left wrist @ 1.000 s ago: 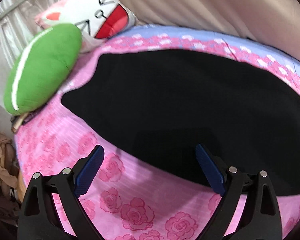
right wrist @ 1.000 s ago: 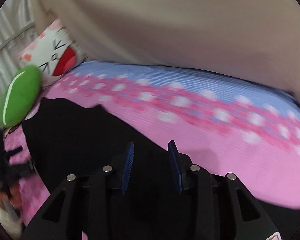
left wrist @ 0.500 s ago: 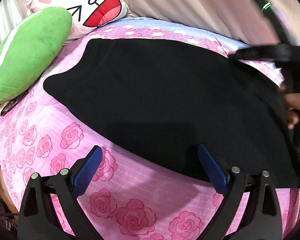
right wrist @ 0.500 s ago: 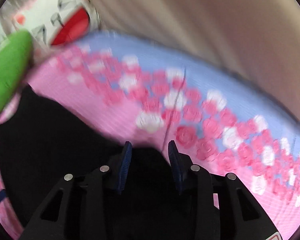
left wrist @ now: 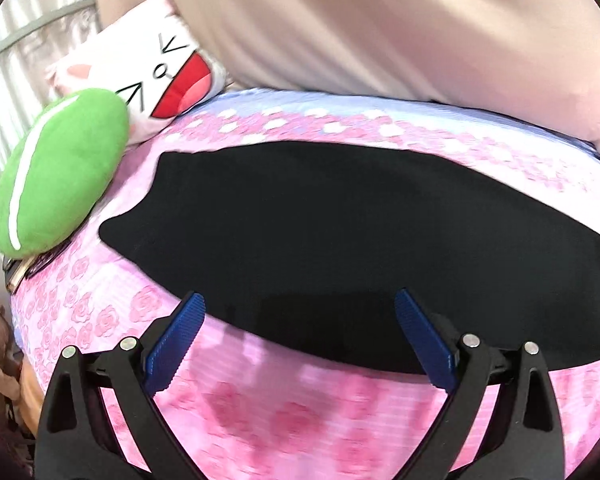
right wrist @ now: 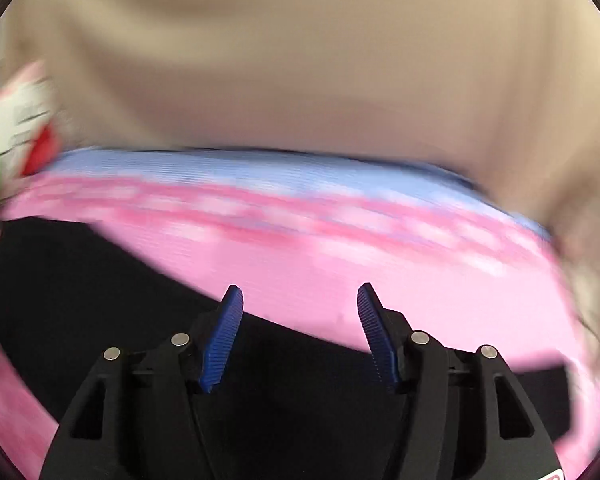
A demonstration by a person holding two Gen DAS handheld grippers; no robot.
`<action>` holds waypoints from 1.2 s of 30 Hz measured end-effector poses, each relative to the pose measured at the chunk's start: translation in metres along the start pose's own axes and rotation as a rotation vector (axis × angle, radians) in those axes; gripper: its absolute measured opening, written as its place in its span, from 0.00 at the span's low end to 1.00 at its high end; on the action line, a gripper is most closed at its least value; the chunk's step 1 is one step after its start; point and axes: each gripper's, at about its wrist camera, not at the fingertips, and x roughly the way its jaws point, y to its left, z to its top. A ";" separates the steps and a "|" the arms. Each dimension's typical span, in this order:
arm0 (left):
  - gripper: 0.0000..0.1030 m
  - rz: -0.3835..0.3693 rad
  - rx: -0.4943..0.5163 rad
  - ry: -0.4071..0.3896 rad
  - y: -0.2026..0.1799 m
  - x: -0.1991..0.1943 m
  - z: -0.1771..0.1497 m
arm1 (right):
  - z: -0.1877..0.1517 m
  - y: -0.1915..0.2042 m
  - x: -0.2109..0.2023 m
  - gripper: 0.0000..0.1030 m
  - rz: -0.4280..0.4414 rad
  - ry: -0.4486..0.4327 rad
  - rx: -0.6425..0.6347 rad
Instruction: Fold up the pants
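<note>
Black pants (left wrist: 340, 232) lie flat, folded into a wide dark shape, on a pink rose-print bedsheet (left wrist: 112, 308). My left gripper (left wrist: 300, 312) is open and empty, hovering over the near edge of the pants. In the blurred right wrist view, the pants (right wrist: 100, 300) fill the lower left. My right gripper (right wrist: 298, 300) is open and empty above their far edge, over the pink sheet (right wrist: 380, 272).
A green plush cushion (left wrist: 60, 168) and a white cat-face pillow (left wrist: 156, 72) sit at the bed's far left. A beige curtain (left wrist: 380, 24) hangs behind the bed. A phone-like object (left wrist: 20, 272) lies under the green cushion. Clutter sits off the bed's left edge.
My right gripper has opened from a narrow gap, letting go of the pants, and swung across the bed. My left gripper stayed open and its view shifted back toward the pillows.
</note>
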 end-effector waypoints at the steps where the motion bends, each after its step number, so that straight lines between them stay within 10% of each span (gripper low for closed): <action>1: 0.91 -0.009 0.002 0.001 -0.010 -0.004 0.002 | -0.016 -0.041 -0.006 0.57 -0.102 0.019 0.039; 4: 0.91 -0.033 0.010 0.006 -0.031 -0.012 0.004 | -0.065 -0.147 -0.017 0.58 -0.289 0.102 0.166; 11: 0.92 -0.031 0.083 -0.015 -0.090 -0.029 0.002 | -0.127 -0.233 -0.001 0.58 -0.137 0.193 0.396; 19: 0.92 -0.022 0.133 -0.013 -0.115 -0.026 0.002 | -0.142 -0.246 -0.005 0.58 -0.078 0.190 0.433; 24: 0.92 -0.018 0.128 -0.013 -0.108 -0.025 -0.001 | -0.138 -0.243 -0.006 0.22 -0.019 0.184 0.456; 29: 0.92 0.006 0.090 -0.009 -0.075 -0.018 0.001 | -0.119 -0.222 -0.022 0.20 -0.008 0.148 0.471; 36: 0.92 0.021 0.001 0.001 -0.005 -0.006 -0.001 | -0.027 -0.103 -0.076 0.20 0.185 -0.008 0.310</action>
